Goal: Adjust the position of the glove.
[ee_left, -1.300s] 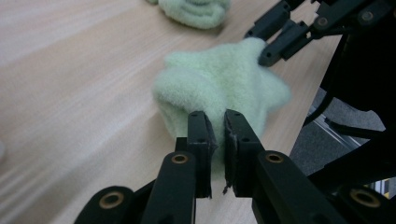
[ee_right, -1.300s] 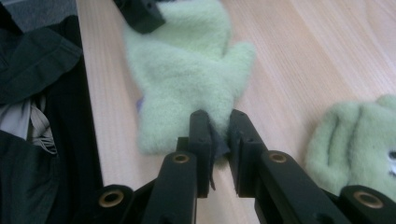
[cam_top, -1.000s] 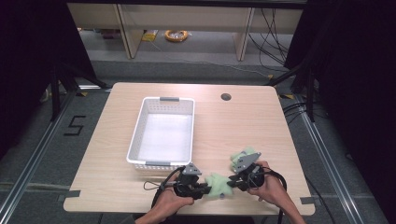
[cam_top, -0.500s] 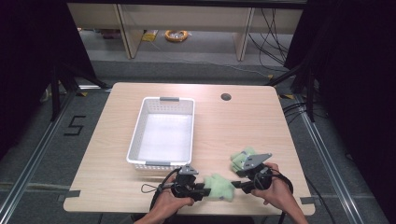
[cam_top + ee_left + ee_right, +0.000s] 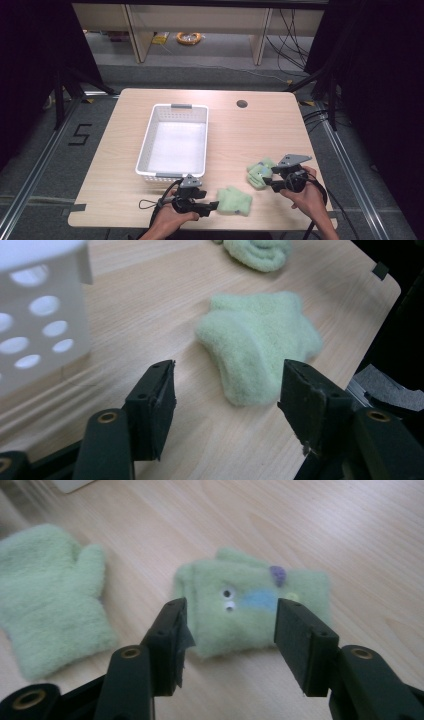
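Two fuzzy pale green mittens lie on the wooden table near its front edge. The plain one (image 5: 235,200) (image 5: 257,342) (image 5: 47,597) lies flat just ahead of my left gripper (image 5: 212,205) (image 5: 225,395), which stands open with nothing between its jaws. The other mitten (image 5: 260,172) (image 5: 250,605) (image 5: 260,252) is folded and shows googly eyes, a blue patch and a purple spot. My right gripper (image 5: 270,184) (image 5: 230,635) is open right in front of it, its jaws apart on either side of the near edge.
A white perforated basket (image 5: 146,150) (image 5: 35,320) stands empty at the table's middle left, just behind my left hand. A round cable hole (image 5: 242,104) sits at the back of the table. The table's front and right edges are close to both grippers.
Both grippers have drawn apart and back from the mittens. The right one moved right and let go of the folded mitten; the plain mitten now lies flat on the table.
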